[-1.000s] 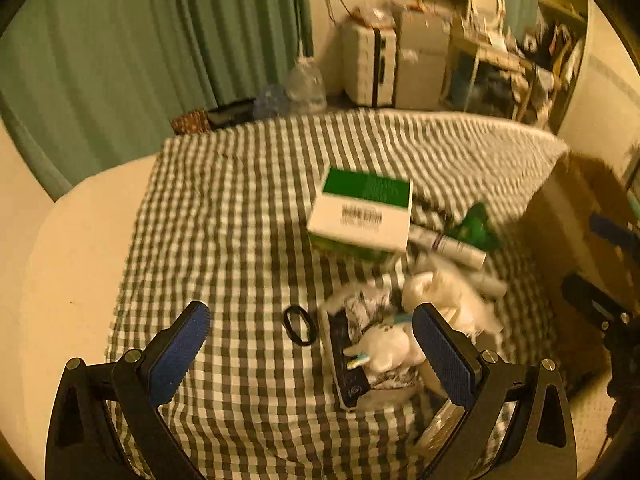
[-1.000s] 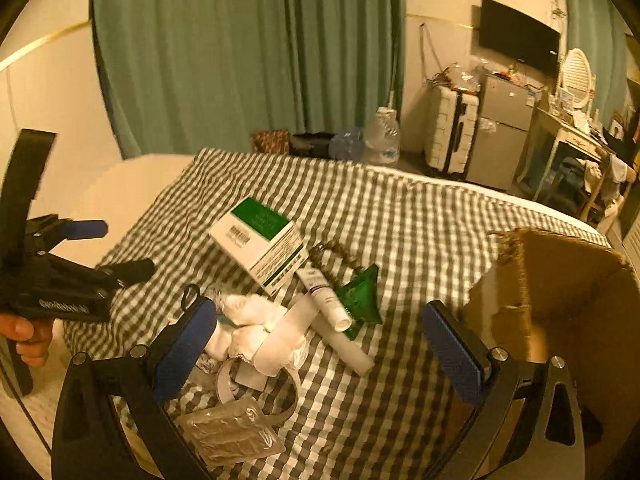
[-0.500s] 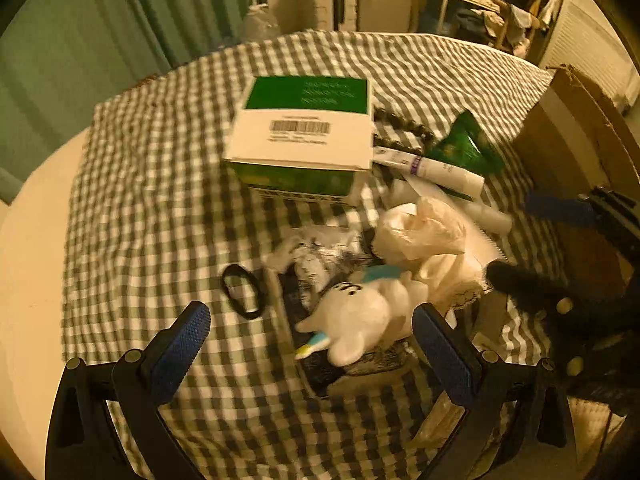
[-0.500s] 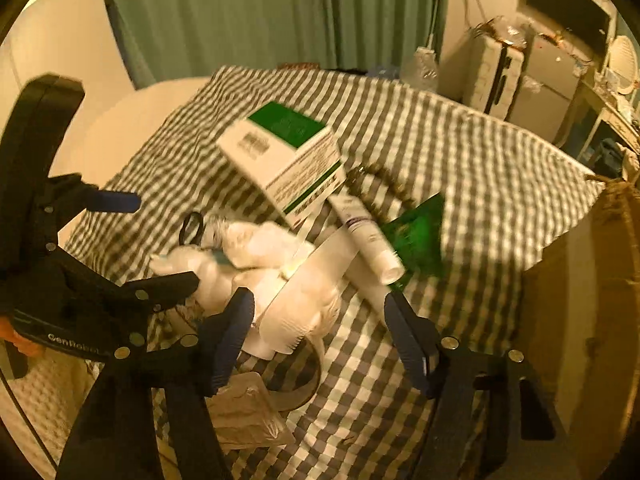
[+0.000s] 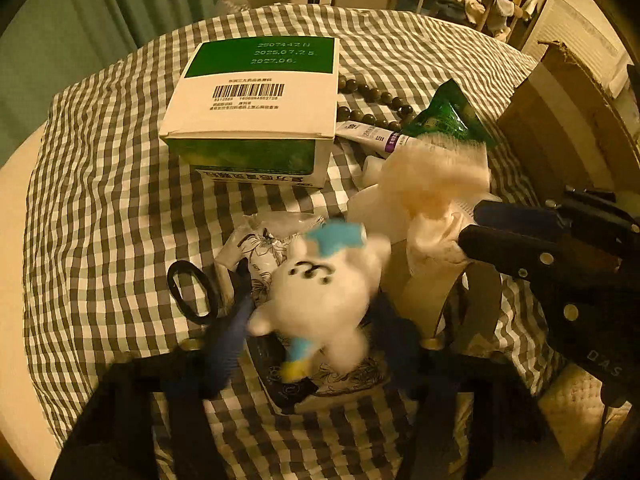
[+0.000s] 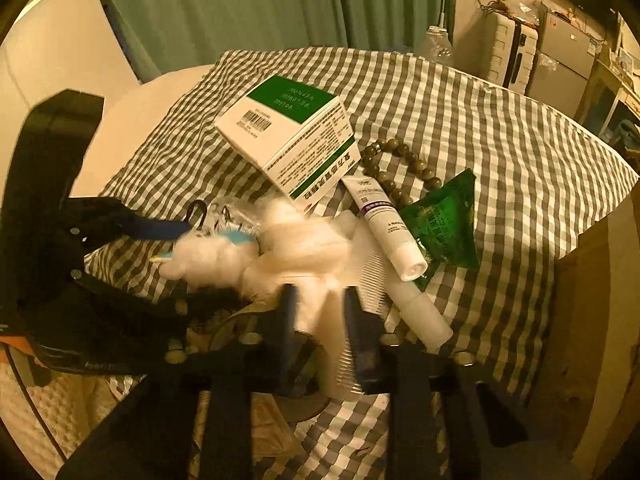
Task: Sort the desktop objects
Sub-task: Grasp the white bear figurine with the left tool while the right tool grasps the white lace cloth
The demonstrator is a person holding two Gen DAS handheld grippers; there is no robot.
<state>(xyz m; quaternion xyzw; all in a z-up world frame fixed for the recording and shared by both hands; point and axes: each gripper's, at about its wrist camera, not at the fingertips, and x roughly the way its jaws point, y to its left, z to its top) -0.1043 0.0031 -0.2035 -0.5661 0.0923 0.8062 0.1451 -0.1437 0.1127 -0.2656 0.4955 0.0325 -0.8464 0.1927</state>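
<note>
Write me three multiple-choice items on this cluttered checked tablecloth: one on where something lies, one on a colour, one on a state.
1. Where does the string of dark beads lie?
A. on top of the box
B. on the cloth beside the green-and-white box
C. inside the cardboard carton

2. What colour is the foil packet?
A. green
B. red
C. silver

3. What stands between the fingers of the left gripper?
A. the black hair tie
B. nothing
C. the white plush toy

Answers:
1 B, the beads curl on the cloth just off the box's corner.
2 A, the packet beside the white tube is plainly green.
3 C, the closing jaws flank the plush; the hair tie lies outside them.
</note>
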